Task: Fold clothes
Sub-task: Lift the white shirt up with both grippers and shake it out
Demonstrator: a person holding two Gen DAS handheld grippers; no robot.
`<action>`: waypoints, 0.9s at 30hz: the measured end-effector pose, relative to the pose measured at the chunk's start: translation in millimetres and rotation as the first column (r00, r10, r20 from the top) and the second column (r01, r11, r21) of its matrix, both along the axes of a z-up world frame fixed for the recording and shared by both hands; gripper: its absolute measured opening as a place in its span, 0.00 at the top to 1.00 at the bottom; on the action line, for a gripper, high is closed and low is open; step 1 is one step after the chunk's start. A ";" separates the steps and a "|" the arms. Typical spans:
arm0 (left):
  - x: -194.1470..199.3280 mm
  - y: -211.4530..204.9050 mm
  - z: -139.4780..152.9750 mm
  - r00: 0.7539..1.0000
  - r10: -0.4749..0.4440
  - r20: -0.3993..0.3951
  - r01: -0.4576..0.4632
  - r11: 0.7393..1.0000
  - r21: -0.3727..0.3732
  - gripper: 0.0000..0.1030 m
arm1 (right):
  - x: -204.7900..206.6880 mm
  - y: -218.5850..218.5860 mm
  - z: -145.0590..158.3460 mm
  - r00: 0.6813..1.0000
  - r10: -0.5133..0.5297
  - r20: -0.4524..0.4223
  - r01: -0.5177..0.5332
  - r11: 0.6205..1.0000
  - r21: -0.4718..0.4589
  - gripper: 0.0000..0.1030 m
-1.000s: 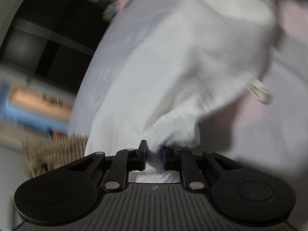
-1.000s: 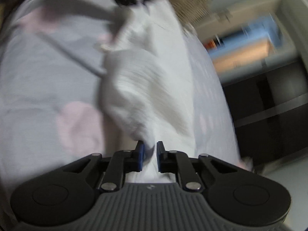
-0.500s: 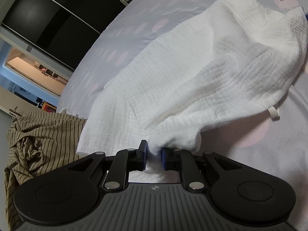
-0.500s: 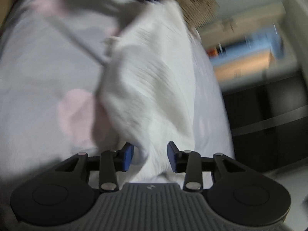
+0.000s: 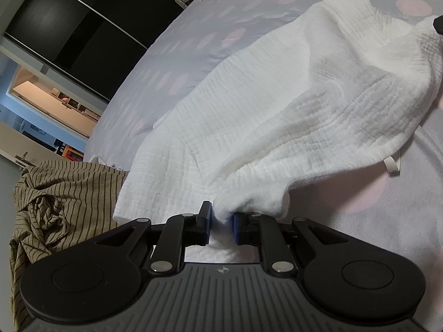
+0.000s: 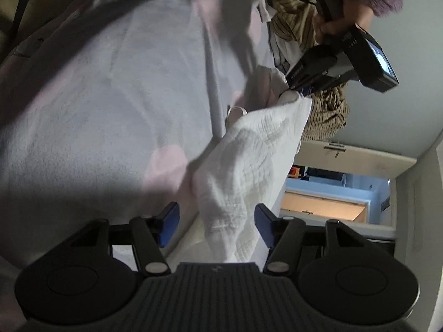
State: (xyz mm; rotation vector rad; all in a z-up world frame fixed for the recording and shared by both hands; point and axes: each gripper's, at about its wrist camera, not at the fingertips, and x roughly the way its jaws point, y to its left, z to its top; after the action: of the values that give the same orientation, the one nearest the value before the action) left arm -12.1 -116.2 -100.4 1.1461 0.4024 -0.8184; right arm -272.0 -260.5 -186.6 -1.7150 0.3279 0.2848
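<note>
White crinkled cloth [image 5: 277, 116], grey bedsheet [image 5: 177, 63] with pink dots, olive garment [image 5: 63, 193] with dark stripes.

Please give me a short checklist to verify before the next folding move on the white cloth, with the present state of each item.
1. Left tool shut on the white crinkled cotton cloth: ok.
2. Right tool gripping the cloth: not ok, jaws open, fabric only lying between them.
3. Cloth flat on the grey bed sheet with pink dots: not ok, it is bunched and partly lifted.
4. Small white hanging loop free, not trapped: ok.
5. Brown striped garment clear of the cloth: cannot tell, their edges meet.
</note>
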 end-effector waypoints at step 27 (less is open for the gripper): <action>-0.1 -4.9 154.7 0.986 0.093 -0.138 -0.145 0.888 -0.437 0.92 | 87.8 -50.7 198.3 0.709 -0.650 0.273 0.315 0.639 0.702 0.90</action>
State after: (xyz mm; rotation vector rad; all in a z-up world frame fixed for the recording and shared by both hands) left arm -12.2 -121.1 54.4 0.6415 0.3510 -0.8172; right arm -184.2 -311.2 11.6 -0.9206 0.2676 -0.4569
